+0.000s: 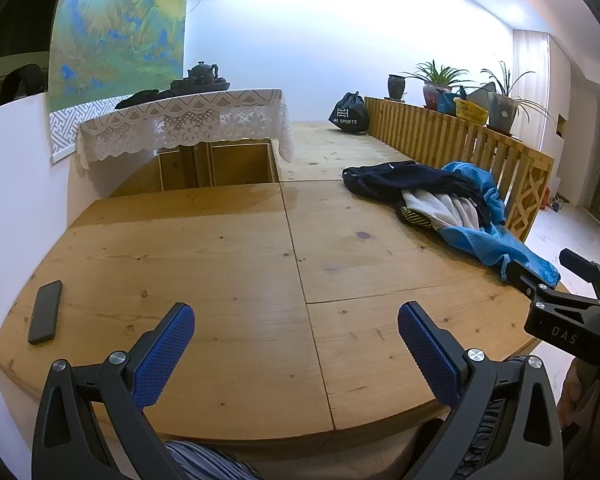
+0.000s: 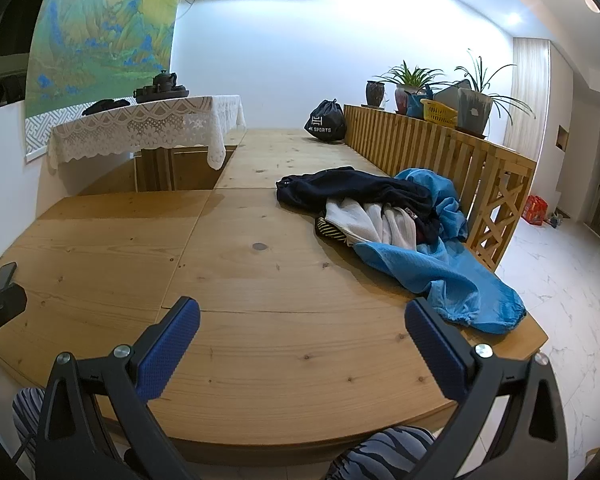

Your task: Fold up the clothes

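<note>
Left wrist view: left gripper (image 1: 296, 344), jaws spread wide with nothing between them, tilted down over bare wooden tabletop (image 1: 220, 264), apparently readied for a first pick. Dark phone (image 1: 45, 312) lies flat left of the jaws, near the edge. Pile of clothes (image 1: 452, 204) sits ahead and well right of the jaws, unfolded. Right wrist view: right gripper (image 2: 302, 344), jaws likewise wide apart and empty, above the tabletop's near edge. The pile lies ahead and right of the jaws; its blue garment (image 2: 452, 276) trails nearest, a sleeve end close to the right jaw, likely the first item taken. Dark garment (image 2: 352, 188) and white garment (image 2: 364, 218) lie farther back.
</note>
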A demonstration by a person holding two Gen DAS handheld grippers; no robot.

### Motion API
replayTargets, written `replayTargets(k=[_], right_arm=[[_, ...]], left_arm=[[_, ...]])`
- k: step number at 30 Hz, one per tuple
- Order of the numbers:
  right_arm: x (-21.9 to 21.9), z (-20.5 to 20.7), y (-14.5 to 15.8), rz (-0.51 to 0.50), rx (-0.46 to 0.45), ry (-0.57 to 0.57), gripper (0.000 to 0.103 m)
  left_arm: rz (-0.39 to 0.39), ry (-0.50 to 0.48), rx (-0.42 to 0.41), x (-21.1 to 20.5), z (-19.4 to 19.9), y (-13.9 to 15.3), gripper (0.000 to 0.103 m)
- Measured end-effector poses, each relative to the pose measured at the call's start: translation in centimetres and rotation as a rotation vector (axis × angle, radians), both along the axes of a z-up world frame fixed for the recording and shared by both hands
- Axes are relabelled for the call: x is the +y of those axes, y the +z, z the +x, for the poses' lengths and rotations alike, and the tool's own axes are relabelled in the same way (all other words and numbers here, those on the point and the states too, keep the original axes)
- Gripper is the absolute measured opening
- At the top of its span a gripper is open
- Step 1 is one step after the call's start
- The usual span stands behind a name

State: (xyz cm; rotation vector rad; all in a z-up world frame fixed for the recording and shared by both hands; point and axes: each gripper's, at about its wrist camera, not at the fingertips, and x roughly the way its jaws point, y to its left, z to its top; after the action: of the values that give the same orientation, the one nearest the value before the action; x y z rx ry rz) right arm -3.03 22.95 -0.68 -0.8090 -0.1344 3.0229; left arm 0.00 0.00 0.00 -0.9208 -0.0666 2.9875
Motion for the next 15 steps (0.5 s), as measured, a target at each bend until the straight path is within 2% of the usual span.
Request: replayTargets(k=[15], right_arm=[[-0.08, -0.11, -0.34, -0.009, 0.002, 0.000, 0.103]], left_arm=[[-0.005, 0.007, 0.002, -0.26, -0.03, -0.10, 0.103]])
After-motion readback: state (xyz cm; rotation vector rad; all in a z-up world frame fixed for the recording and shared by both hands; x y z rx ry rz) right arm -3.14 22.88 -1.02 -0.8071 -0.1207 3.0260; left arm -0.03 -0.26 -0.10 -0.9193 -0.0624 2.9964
